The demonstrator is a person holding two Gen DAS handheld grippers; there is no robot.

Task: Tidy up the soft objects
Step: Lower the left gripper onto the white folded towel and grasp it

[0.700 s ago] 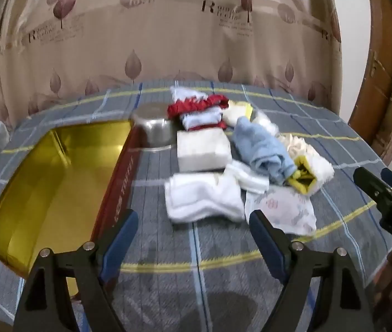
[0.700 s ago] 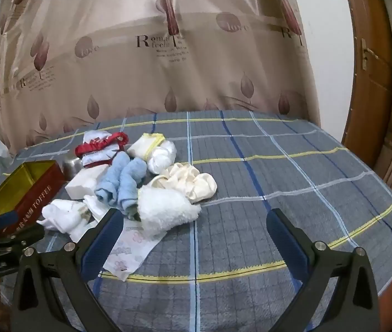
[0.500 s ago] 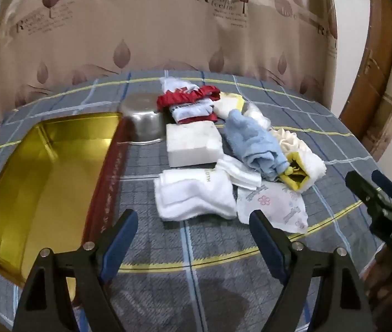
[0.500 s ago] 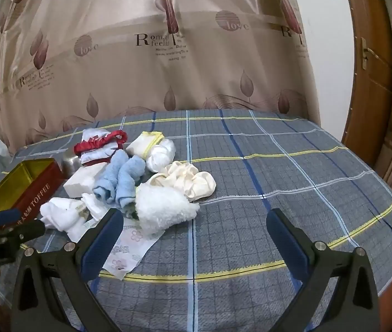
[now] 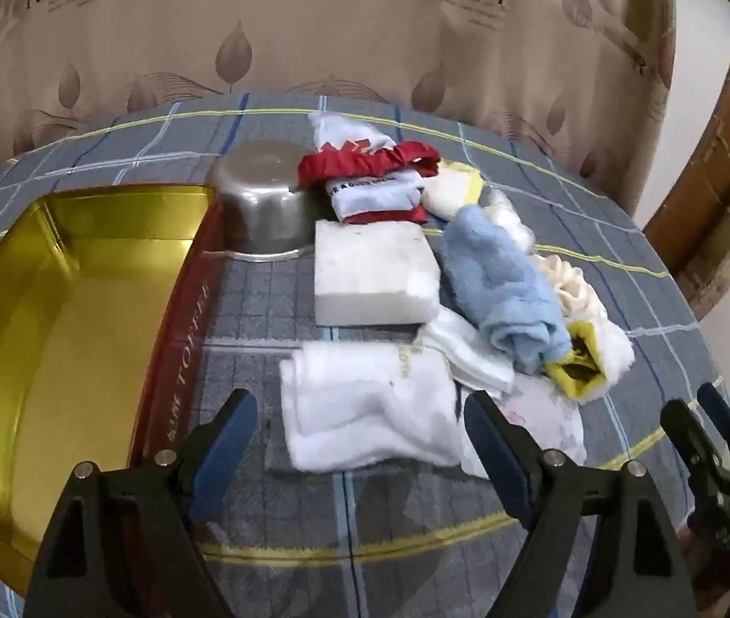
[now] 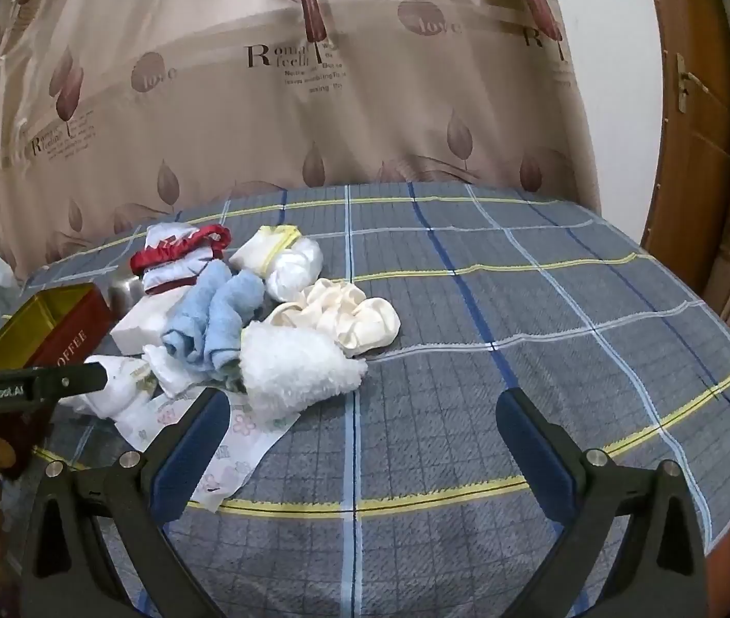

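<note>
A pile of soft things lies on the plaid table. A folded white cloth (image 5: pixel 365 407) lies nearest, right between the open fingers of my left gripper (image 5: pixel 359 430). Behind it are a white foam block (image 5: pixel 372 270), a blue towel (image 5: pixel 504 288), a red and white garment (image 5: pixel 375 180) and a fluffy white and yellow mitt (image 5: pixel 596 355). In the right wrist view the fluffy white mitt (image 6: pixel 298 371), blue towel (image 6: pixel 215 319) and cream cloth (image 6: pixel 354 314) lie ahead left of my open, empty right gripper (image 6: pixel 359 427).
An open gold-lined tin (image 5: pixel 71 309) with a red side stands left of the pile. An upturned steel bowl (image 5: pixel 261 206) sits behind it. A flowered paper sheet (image 6: pixel 231 448) lies under the pile's near edge. A curtain hangs behind, a wooden door (image 6: pixel 694 118) at right.
My left gripper has moved forward and down toward the folded white cloth, which now sits between its fingers. My right gripper has hardly moved.
</note>
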